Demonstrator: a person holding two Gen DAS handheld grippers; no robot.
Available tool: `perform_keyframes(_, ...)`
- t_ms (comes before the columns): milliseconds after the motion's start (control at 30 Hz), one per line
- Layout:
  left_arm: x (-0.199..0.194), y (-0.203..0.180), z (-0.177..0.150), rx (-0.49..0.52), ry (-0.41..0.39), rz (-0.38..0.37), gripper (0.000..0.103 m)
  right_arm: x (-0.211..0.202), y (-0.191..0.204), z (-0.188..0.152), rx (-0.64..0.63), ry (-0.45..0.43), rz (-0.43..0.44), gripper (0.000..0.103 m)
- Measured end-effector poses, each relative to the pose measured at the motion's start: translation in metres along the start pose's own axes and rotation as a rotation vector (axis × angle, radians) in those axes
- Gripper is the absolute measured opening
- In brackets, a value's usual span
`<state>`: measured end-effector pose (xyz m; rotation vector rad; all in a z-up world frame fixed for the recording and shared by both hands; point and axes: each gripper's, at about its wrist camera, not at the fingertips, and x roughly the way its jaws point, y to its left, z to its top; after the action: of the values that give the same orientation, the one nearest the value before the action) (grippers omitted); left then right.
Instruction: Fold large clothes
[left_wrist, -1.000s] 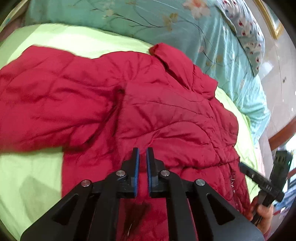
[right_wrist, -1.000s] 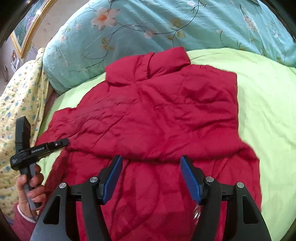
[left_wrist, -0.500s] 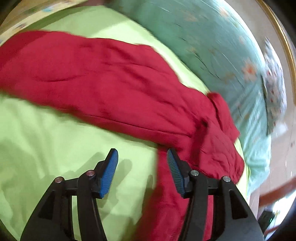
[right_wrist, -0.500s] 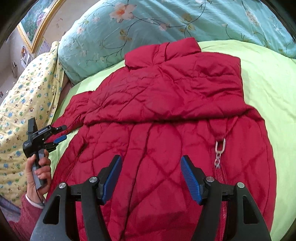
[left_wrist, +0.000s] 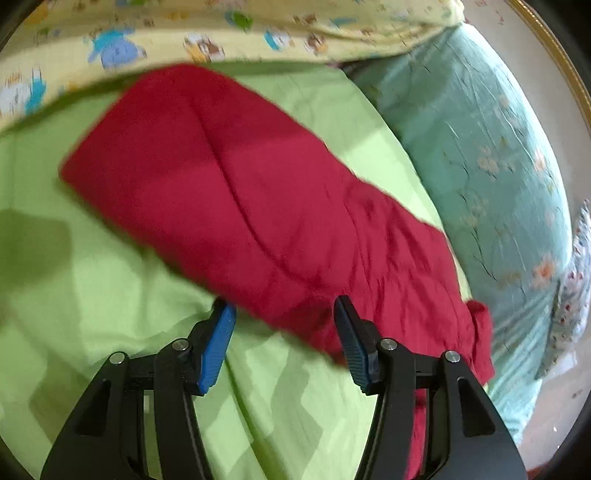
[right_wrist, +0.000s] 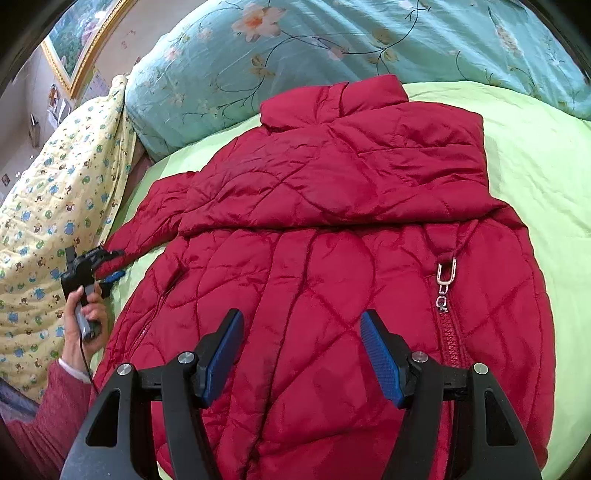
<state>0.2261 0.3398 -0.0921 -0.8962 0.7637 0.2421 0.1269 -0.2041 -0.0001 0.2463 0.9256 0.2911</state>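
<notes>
Both my grippers, left (left_wrist: 282, 332) and right (right_wrist: 301, 354), hover jaws spread over the red jacket (right_wrist: 332, 229), its sleeve (left_wrist: 221, 192) stretching toward 10 o'clock.

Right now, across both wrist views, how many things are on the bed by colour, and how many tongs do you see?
Red: 1, the jacket
Green: 1, the sheet
Teal floral: 1, the quilt
Yellow printed: 1, the blanket
Black tongs with blue pads: 2, left tongs and right tongs, both open
Total: 6
</notes>
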Motion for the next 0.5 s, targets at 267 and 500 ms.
perform_keyframes(267, 0.004, 0.003, 0.031, -0.034, -0.083, 0.053, 0.045, -0.003, 0.0, -0.003, -0.003, 0.0, 0.001, 0.067)
perform_keyframes(500, -0.028, -0.033, 0.027, 0.116, -0.153, -0.032, 0.011, -0.005, 0.0, -0.004, -0.002, -0.012, 0.004, 0.067)
